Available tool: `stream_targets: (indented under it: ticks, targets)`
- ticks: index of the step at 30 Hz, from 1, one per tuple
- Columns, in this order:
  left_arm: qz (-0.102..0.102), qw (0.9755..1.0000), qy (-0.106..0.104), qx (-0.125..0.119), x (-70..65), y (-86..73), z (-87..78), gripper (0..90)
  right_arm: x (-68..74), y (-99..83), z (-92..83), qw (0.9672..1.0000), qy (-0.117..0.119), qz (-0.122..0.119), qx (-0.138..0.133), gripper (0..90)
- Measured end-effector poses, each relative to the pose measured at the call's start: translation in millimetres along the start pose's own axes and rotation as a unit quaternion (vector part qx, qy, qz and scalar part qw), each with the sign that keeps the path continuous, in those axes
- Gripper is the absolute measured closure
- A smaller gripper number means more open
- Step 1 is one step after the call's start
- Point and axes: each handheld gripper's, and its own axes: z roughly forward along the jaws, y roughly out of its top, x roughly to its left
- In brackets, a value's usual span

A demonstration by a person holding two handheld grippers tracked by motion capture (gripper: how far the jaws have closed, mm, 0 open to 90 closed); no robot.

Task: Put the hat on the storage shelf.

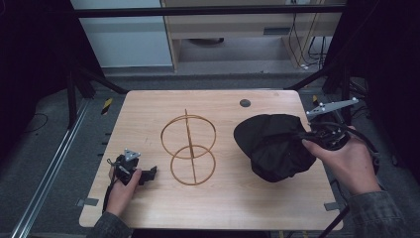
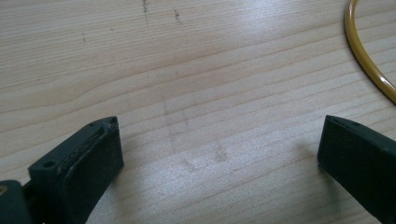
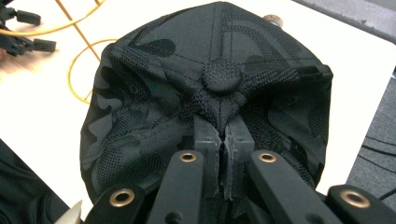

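Light wooden tabletop (image 1: 148,114) carries everything. Black patterned fabric cap (image 1: 272,144) lies just ahead of the right tool (image 3: 223,140), whose jaws are pinched together on a fold of the cap's fabric right below the cap's round top button (image 3: 221,76). Gold wire stand of two hoops on a central rod (image 1: 188,148) sits between both tools, just beside the left tool (image 1: 148,173). Left tool rests low on the tabletop, jaws spread wide, bare wood between them, hoop edge (image 2: 369,56) ahead to one side.
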Motion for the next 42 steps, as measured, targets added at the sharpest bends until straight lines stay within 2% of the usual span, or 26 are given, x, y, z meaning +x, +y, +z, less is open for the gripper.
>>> stream_targets:
  ticks: [5,13,27,37,42]
  targets:
    - [0.0,1.0,0.0,0.0,0.0,0.0,0.0,0.0,2.9,6.8,-4.5,1.0,-0.002,-0.007,-0.006,86.6]
    - [0.0,1.0,0.0,0.002,0.0,0.1,-0.2,0.0,4.4,18.2,-11.8,0.9998,-0.002,-0.005,-0.021,86.6]
    - [0.0,1.0,0.0,0.002,0.1,0.1,-0.3,0.0,10.5,39.5,-27.6,0.9978,-0.002,0.002,-0.067,86.7]
    - [0.0,1.0,0.0,0.002,0.0,0.1,-0.2,0.0,22.0,55.8,-34.8,0.9958,0.001,0.0,-0.092,86.7]
    - [0.0,1.0,0.0,0.002,0.1,0.1,-0.2,0.0,28.4,66.3,-35.4,0.9949,0.003,-0.009,-0.101,86.8]
